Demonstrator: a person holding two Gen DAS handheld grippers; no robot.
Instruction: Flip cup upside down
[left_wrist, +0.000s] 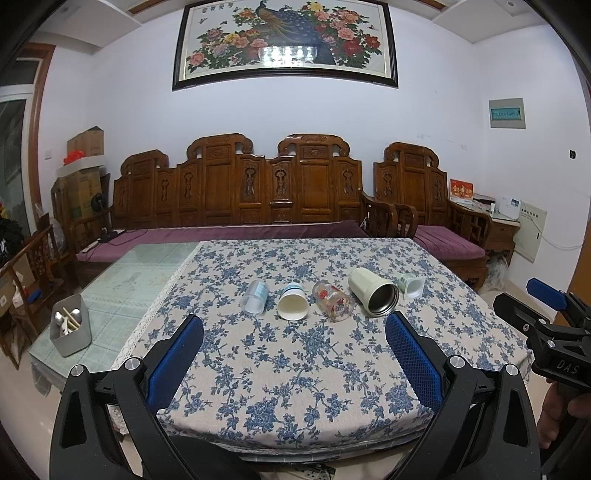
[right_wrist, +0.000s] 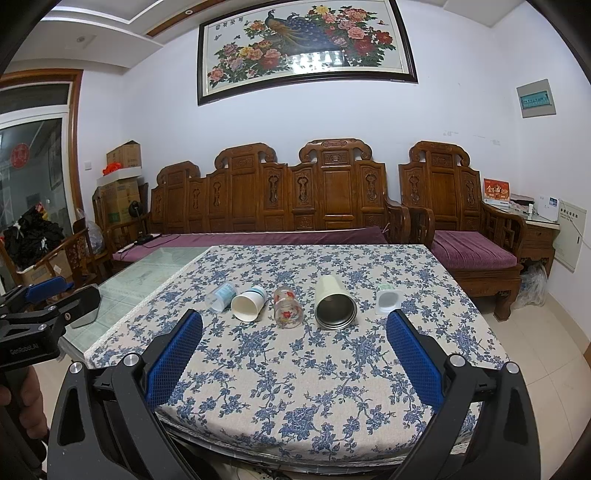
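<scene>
Both tools are hovering short of the table's near edge (right_wrist: 295, 454), off the cloth. The left gripper (left_wrist: 294, 326) is standing wide with nothing between its pads; the right gripper (right_wrist: 294, 325) is likewise spread wide and carrying nothing. Beyond them a broad stretch of cloth (left_wrist: 295, 369) is lying bare, giving open room for approach. Further in, five cups are lying on their sides in a row: clear cup (left_wrist: 254, 297), paper cup (left_wrist: 292, 305), floral glass (left_wrist: 332, 304), steel tumbler (left_wrist: 373, 297), small cup (left_wrist: 412, 286). None is inverted; judging by this, the task is not yet starting. A utensil bin (left_wrist: 70, 330) is sitting left, well apart.
</scene>
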